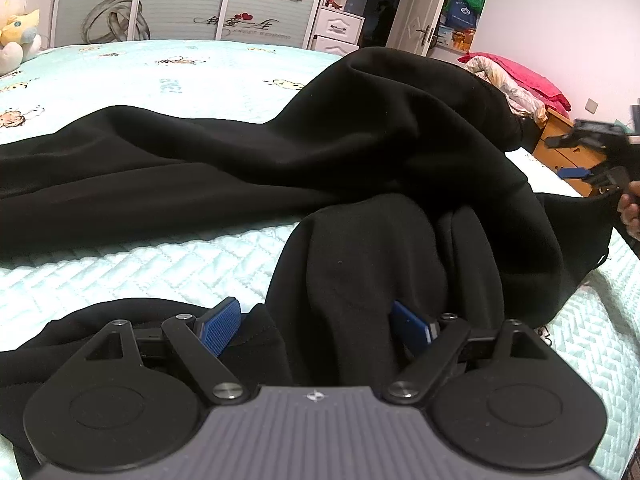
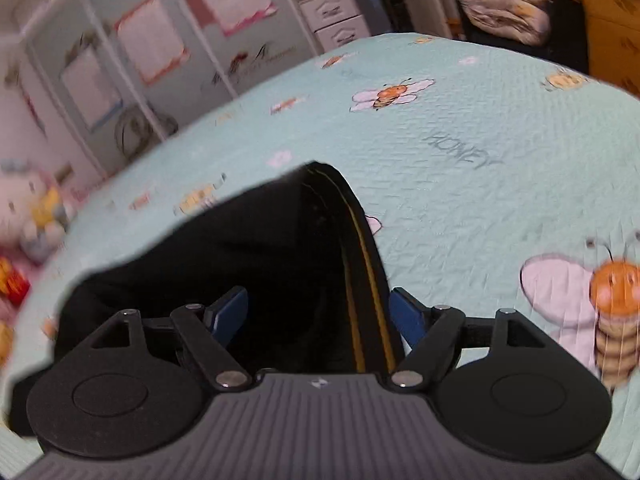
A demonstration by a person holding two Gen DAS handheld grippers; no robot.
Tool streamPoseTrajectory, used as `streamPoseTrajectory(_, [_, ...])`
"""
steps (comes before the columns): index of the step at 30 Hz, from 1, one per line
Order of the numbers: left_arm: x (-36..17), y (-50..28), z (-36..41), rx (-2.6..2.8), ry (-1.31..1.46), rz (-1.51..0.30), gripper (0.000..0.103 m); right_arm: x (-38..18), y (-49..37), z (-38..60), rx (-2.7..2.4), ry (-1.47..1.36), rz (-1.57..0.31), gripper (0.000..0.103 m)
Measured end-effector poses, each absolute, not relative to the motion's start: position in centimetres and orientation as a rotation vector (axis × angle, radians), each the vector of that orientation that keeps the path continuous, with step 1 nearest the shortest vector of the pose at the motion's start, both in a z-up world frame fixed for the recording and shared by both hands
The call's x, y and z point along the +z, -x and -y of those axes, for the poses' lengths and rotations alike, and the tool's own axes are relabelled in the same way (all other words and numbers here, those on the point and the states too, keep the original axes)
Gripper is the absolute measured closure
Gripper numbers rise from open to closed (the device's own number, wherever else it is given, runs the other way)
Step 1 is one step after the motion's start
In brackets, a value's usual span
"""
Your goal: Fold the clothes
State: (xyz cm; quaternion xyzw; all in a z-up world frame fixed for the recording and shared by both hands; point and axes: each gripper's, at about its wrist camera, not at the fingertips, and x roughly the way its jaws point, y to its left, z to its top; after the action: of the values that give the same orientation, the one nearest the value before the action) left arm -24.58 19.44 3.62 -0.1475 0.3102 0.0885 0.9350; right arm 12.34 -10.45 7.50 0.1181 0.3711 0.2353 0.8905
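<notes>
Item: rumpled black fabric garment [image 1: 360, 168] on mint quilted bed [image 1: 120, 264]; we note both hand-held grippers, left [image 1: 316, 324] and right [image 2: 318, 316], spread and pinching nothing, so loose folds may slump or bunch.

We see a garment [image 1: 360, 152] of black matt cloth, soft and thick. Our bed [image 1: 140, 256] wears a pale quilted cover, faintly stitched. The left tongs [image 1: 316, 326] are matt black plastic with ribbed blue pads [image 1: 220, 326] and shiny metal screws; the cabinet [image 1: 572, 148] looks wooden.
</notes>
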Motion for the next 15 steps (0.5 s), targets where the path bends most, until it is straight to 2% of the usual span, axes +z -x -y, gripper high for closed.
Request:
streamPoseTrajectory(5, [3.5, 24.3, -19.5, 0.179, 0.302, -0.639, 0.016, 4.2, -16.5, 8.7, 0.553, -0.205, -0.855, 0.027])
streamPoseTrajectory(10, [3.3, 23.9, -19.5, 0.171, 0.292, -0.651, 0.011, 2.9, -18.3, 5.3, 0.566, -0.040, -0.801, 0.027])
streamPoseTrajectory(15, [3.1, 23.4, -19.3, 0.157, 0.277, -0.665, 0.004, 4.5, -20.0, 3.0, 0.599, -0.077, -0.668, 0.027])
